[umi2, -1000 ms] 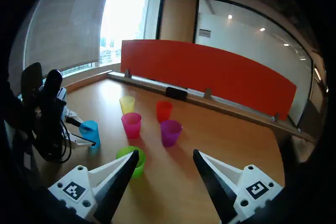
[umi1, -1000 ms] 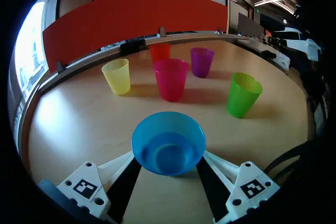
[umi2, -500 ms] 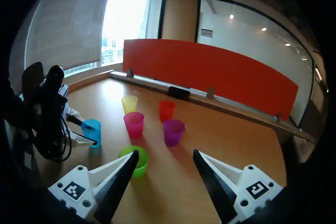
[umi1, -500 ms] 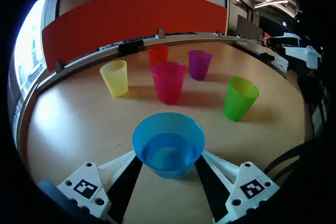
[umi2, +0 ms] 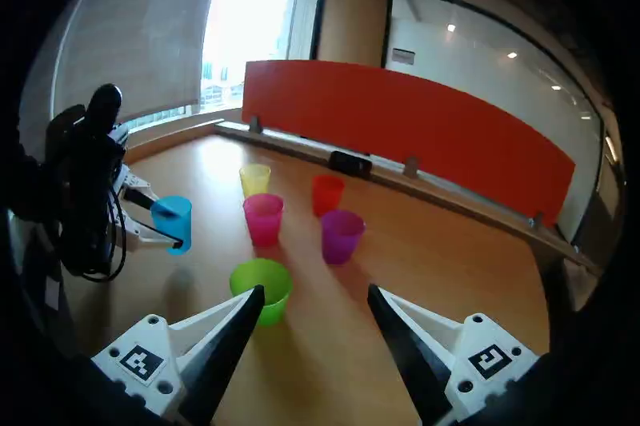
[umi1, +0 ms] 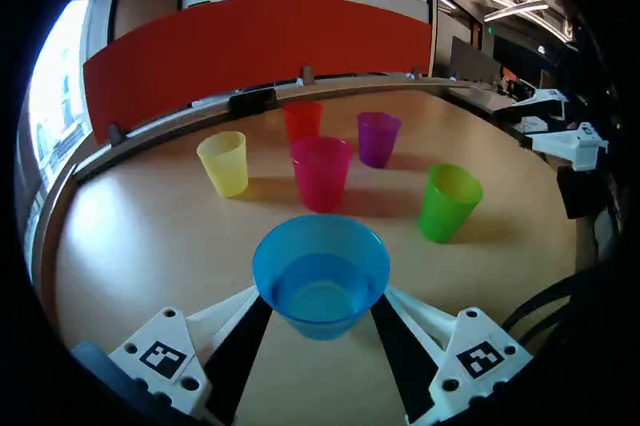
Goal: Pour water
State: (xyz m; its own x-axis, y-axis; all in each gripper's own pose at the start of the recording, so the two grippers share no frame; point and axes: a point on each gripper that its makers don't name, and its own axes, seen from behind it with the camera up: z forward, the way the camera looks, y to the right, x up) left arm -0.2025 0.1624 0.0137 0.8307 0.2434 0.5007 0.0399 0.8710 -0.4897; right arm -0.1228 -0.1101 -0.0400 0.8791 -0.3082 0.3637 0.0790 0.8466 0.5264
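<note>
Blue cup, part-filled with water, being held upright between both fingers of left gripper, pressed at its sides and hanging clear of wooden surface at near left. Right gripper gaping wide, holding nothing, hovering over surface just near of green cup. Standing farther off in a cluster: pink cup, yellow cup, red cup, purple cup. Red partition running along far edge.

readable text: none | signs, numbers: none (black-and-white square markers carry no lettering)
</note>
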